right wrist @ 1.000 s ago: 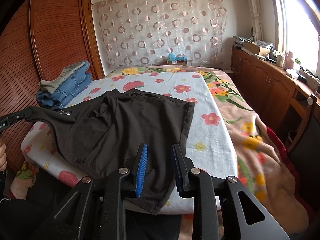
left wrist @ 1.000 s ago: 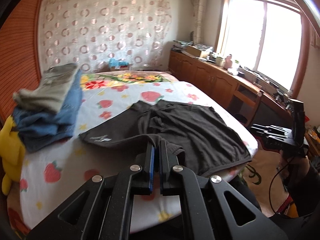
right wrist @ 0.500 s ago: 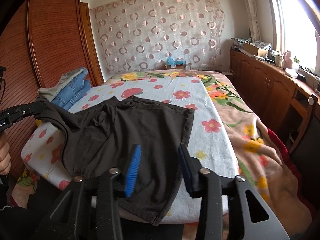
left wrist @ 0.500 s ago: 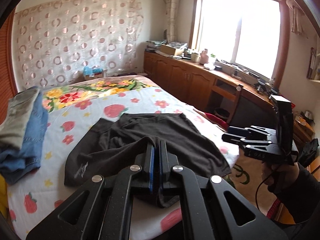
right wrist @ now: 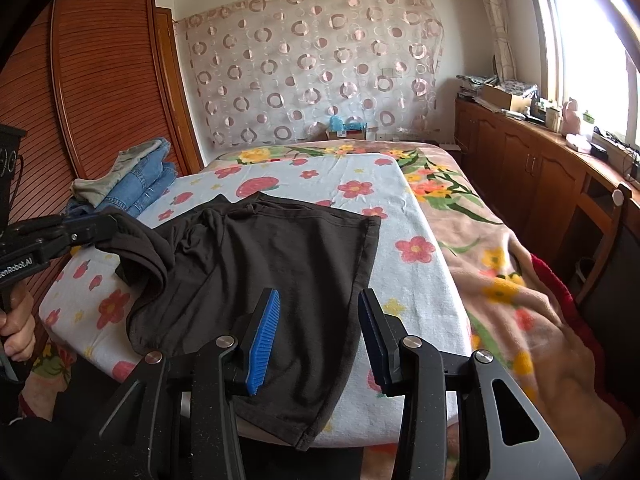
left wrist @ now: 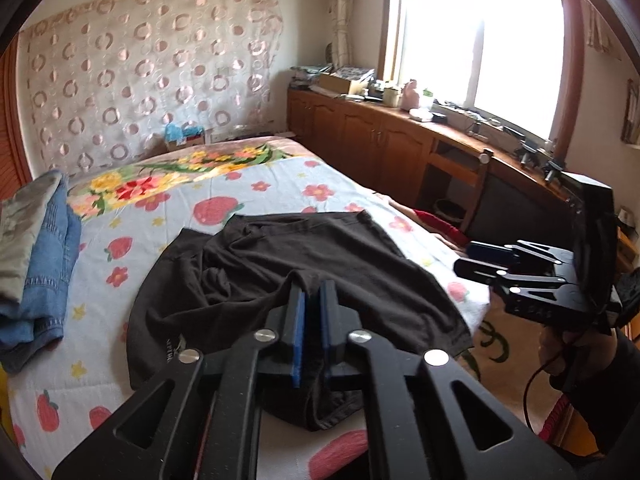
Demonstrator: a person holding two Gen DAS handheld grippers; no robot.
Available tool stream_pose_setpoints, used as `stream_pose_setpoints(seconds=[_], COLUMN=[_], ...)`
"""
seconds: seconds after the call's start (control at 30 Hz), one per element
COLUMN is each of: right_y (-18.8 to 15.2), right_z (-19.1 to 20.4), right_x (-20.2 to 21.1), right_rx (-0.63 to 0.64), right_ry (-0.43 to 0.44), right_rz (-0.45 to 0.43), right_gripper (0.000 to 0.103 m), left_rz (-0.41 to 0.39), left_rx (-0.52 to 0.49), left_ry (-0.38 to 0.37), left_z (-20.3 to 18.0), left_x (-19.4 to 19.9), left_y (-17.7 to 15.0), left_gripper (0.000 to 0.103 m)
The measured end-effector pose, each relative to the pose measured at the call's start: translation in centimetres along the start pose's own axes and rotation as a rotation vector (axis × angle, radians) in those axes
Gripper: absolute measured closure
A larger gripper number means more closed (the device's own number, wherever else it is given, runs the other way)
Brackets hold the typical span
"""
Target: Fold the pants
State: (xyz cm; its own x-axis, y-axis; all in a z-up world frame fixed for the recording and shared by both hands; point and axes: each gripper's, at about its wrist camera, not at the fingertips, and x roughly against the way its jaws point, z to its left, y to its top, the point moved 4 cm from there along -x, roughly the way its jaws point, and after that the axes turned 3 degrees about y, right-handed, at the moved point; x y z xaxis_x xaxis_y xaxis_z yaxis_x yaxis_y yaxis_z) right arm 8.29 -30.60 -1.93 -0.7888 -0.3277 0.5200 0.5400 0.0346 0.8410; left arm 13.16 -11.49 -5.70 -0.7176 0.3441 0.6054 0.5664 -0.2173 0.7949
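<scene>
Right wrist view, floral bedsheet (right wrist: 352, 176), left claw (right wrist: 110, 227) easing off pants (right wrist: 272, 264) (right claw (right wrist: 318, 312) released)

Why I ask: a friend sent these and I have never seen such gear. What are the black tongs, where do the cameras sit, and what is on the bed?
There is no robot here. A person holds a tool in each hand, and each tool has two fingers and a camera looking along them. One picture comes from the left tool, the other from the right.

On the flowered bed sheet lie dark pants, with folded jeans stacked at the far left.

The left gripper has just eased its fingers open a little, but a bunch of the pants hangs lifted between them. The right gripper has just opened its fingers wider and hovers over the near edge of the pants, gripping nothing.
</scene>
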Motion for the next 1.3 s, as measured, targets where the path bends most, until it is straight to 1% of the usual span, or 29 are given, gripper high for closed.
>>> stream_pose_setpoints(seconds=[0.03,0.07,0.1,0.13,0.2,0.27,0.3,0.37,0.53,0.63,0.73,0.77,0.93,1.1,1.2,1.3], right_y=[0.0,0.0,0.0,0.0,0.1,0.2,0.2,0.3,0.2,0.4,0.5,0.6,1.1,1.2,0.9,0.4], right_z=[0.0,0.0,0.0,0.0,0.1,0.2,0.2,0.3,0.5,0.6,0.7,0.8,1.4,2.5,2.9,3.1], right_x=[-0.1,-0.1,-0.1,-0.2,-0.4,-0.6,-0.7,-1.0,-1.4,-1.5,-1.6,-1.7,-2.0,-2.9,-3.7,-4.7], right_rx=[-0.001,-0.002,-0.002,-0.001,0.0,-0.001,-0.001,0.001,0.009,0.014,0.02,0.022,0.033,0.065,0.082,0.098], right_ry=[0.0,0.001,0.002,0.002,0.004,0.008,0.016,0.03,0.037,0.044,0.049,0.052,0.075,0.108,0.128,0.144], right_rz=[0.002,0.004,0.005,0.006,0.009,0.01,0.012,0.018,0.029,0.029,0.027,0.026,0.021,0.033,0.062,0.097], right_gripper=[0.06,0.06,0.06,0.06,0.06,0.06,0.06,0.06,0.06,0.06,0.06,0.06,0.06,0.06,0.06,0.06], left_rz=[0.0,-0.001,0.0,-0.001,0.002,0.011,0.011,0.011,0.003,-0.027,-0.078,-0.084,-0.036,-0.028,-0.028,-0.013], left_rx=[0.002,0.009,0.018,0.027,0.047,0.062,0.071,0.088,0.115,0.127,0.123,0.12,0.144,0.149,0.142,0.147], left_ry=[0.011,0.017,0.017,0.013,0.006,0.005,0.005,0.013,0.015,0.026,0.059,0.066,0.107,0.153,0.17,0.166], left_z=[0.3,0.6,0.9,1.1,1.7,2.3,2.6,3.2,4.4,5.0,5.5,5.7,6.8,7.6,7.9,8.3], left_x=[-0.1,0.0,0.0,0.1,0.2,0.2,0.2,0.4,1.1,2.3,3.7,3.8,2.3,1.1,0.6,0.3], left_y=[-0.1,-0.2,-0.3,-0.4,-0.7,-1.1,-1.3,-1.6,-2.3,-2.3,-2.3,-2.3,-3.7,-5.4,-6.2,-6.8], left_gripper=[0.082,0.071,0.063,0.051,0.048,0.04,0.039,0.033,0.029,0.029,0.029,0.028,0.028,0.028,0.028,0.028])
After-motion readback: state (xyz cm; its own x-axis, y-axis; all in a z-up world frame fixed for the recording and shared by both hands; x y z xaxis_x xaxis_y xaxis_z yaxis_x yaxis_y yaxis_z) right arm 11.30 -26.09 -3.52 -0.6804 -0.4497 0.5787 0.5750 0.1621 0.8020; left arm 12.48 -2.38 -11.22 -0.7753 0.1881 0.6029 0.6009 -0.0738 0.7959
